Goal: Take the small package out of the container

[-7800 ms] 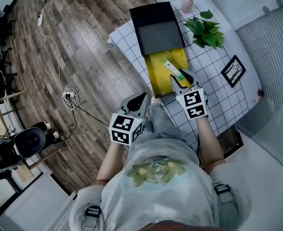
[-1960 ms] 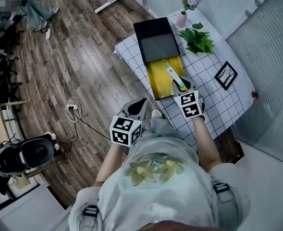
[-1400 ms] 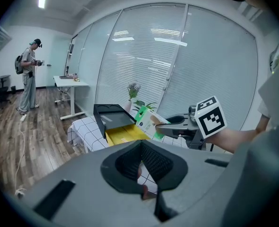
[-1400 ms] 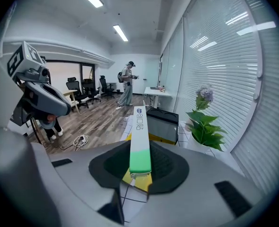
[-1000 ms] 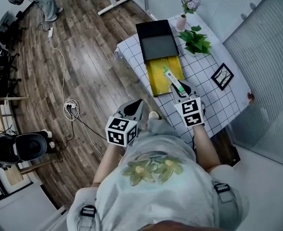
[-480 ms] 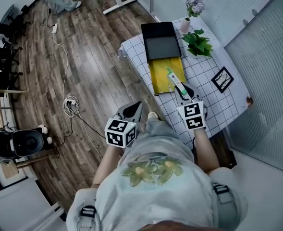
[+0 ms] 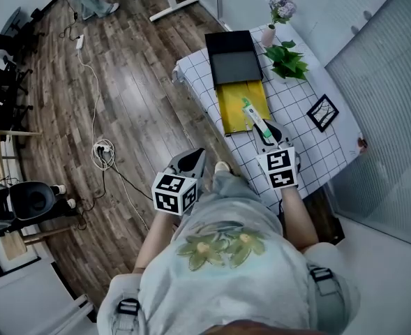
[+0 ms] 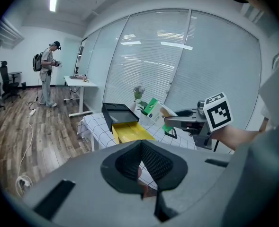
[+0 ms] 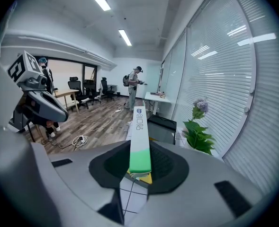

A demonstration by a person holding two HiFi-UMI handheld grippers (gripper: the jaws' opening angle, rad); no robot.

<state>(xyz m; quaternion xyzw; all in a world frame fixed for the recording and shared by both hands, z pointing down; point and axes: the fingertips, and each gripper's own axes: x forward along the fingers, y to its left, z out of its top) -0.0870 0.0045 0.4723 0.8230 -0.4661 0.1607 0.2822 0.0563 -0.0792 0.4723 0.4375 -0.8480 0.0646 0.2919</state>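
The small package (image 7: 254, 118), a long white box with a green end, sticks out of my right gripper (image 7: 266, 130), which is shut on its green end. It hangs in the air over the near right corner of the yellow container (image 7: 237, 103) on the checked table (image 7: 299, 145). In the right gripper view the package (image 9: 139, 136) runs straight out between the pads of the right gripper (image 9: 140, 148). My left gripper (image 7: 191, 158) hangs off the table's left edge, over the floor. Its jaws (image 8: 140, 145) are shut with nothing in them. It looks across at the package (image 8: 154, 111).
A black box lid (image 7: 234, 56) lies beyond the yellow container. A potted plant (image 7: 287, 63), a flower vase (image 7: 270, 35) and a small picture frame (image 7: 322, 113) stand on the table's far and right parts. A cable coil (image 7: 102, 152) lies on the wooden floor. A person (image 8: 48, 74) stands far off.
Over the earlier frames the right gripper has raised the package from inside the yellow container and drawn it toward the near right corner. In the last half second nothing has moved.
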